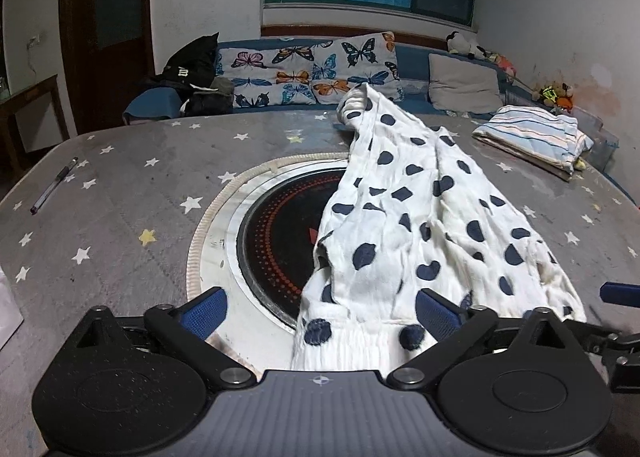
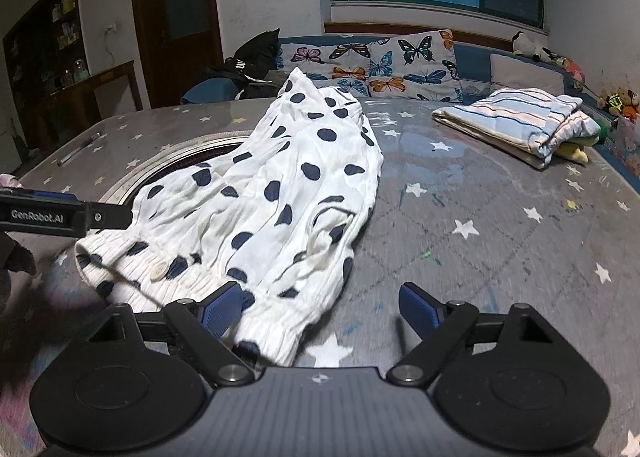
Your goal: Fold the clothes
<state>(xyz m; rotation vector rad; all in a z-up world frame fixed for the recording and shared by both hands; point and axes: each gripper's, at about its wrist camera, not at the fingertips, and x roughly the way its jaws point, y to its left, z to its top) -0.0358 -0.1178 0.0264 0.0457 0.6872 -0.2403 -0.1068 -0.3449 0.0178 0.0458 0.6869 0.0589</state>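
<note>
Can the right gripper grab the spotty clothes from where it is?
Probably yes. The right gripper is open, right at the spotty garment's near hem, and nothing blocks it.

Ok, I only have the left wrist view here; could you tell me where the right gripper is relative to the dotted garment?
Observer: The right gripper is open at the waistband corner of the garment. One finger is at the fabric, the other over bare table.
Operator: Thank you. Is there anything on the waistband I should avoid?
Observer: Yes, a white button sits towards its left end.
</note>
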